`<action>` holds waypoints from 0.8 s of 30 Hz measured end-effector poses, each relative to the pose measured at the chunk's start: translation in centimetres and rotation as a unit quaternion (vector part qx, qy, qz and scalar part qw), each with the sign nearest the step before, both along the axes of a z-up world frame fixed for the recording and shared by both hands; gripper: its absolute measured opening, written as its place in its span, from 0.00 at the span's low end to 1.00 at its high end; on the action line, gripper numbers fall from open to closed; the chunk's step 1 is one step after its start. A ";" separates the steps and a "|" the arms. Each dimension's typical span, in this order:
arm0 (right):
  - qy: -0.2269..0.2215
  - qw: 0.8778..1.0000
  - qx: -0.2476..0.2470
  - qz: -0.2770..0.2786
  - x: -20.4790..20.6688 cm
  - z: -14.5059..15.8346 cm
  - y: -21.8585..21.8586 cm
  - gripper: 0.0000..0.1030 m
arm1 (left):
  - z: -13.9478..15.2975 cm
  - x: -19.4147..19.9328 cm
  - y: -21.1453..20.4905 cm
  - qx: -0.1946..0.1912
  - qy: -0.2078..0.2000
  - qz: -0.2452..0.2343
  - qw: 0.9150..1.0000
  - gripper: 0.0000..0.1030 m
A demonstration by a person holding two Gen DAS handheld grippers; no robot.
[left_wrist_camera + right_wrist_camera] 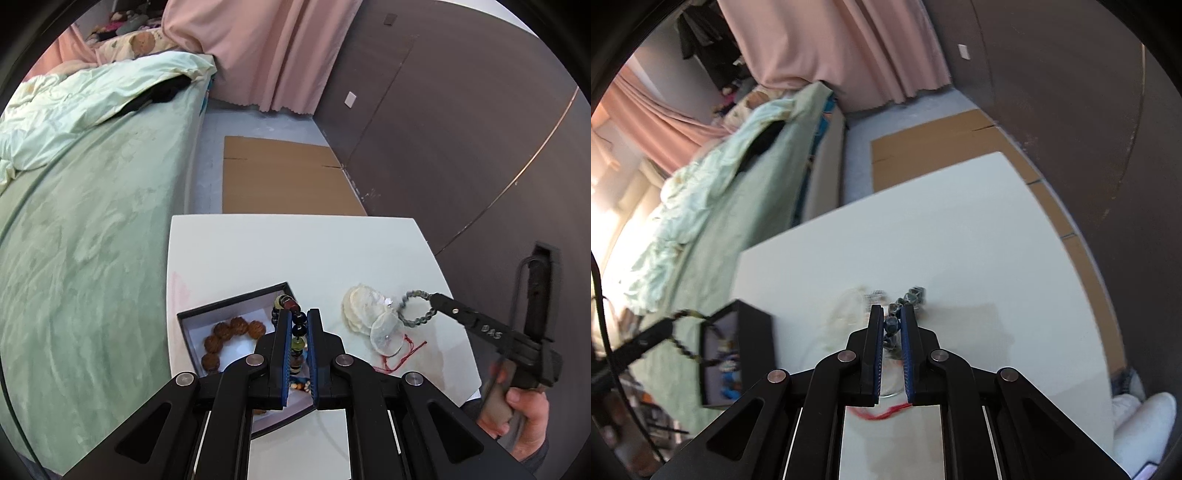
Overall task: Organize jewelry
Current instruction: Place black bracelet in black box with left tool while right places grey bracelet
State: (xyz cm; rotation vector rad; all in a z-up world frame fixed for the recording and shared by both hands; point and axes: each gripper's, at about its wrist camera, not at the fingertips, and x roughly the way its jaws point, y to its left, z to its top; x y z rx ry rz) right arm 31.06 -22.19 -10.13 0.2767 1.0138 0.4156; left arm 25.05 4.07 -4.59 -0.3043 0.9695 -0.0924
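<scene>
1. The left gripper (298, 317) has its jaws drawn narrow and clamped on a multicoloured bead bracelet (297, 334), whose dark, red and green beads run up between the blue pads and just past the tips.
2. Below and to the left of these jaws sits a black box (236, 301) with a white lining, on the white counter (295, 251); a bracelet of brown carved beads (231, 338) lies inside it.
3. The right gripper (892, 314) has its jaws pinched narrow on a grey-green bead bracelet (891, 325); its loop hangs off the jaw tips, clear of the counter.
4. Just below and beside the right jaws lie pale shell discs (369, 314), with a red cord (397, 356) trailing from them toward the near edge.
5. In the left wrist view a hand (522, 413) grips the right gripper's handle.
6. A green bed (92, 240) lies left of the counter.
</scene>
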 end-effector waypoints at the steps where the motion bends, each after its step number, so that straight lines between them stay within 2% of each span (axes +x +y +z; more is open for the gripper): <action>1: -0.003 1.000 0.003 0.002 -0.2 0.4 0.3 0.10 | -0.2 -0.1 0.1 0.002 0.002 0.001 1.000 0.08; 5: -0.019 0.999 0.031 0.020 -1.3 2.3 1.3 0.10 | -0.9 0.0 0.5 -0.002 0.026 -0.002 1.000 0.09; 7: -0.026 0.998 0.046 0.032 -2.0 3.2 2.1 0.10 | -1.3 -0.1 0.7 -0.010 0.039 -0.004 0.999 0.20; 8: -0.029 0.997 0.054 0.040 -2.4 3.6 2.5 0.10 | -1.4 -0.3 0.8 -0.012 0.039 -0.001 0.999 0.35; 9: -0.031 0.997 0.058 0.045 -2.5 3.9 3.0 0.10 | -1.3 -0.6 1.1 -0.014 0.035 0.004 0.999 0.55; 11: -0.036 0.995 0.066 0.058 -3.2 4.6 4.1 0.10 | -0.9 -1.5 1.6 -0.012 0.017 0.020 1.000 0.70; 13: -0.039 0.994 0.072 0.068 -3.6 5.1 4.8 0.10 | -0.4 -2.4 2.3 -0.014 0.005 0.030 0.999 0.70; 24: -0.050 0.989 0.073 0.114 -5.6 5.7 10.1 0.10 | 0.6 -6.2 5.5 -0.018 -0.005 0.055 0.998 0.70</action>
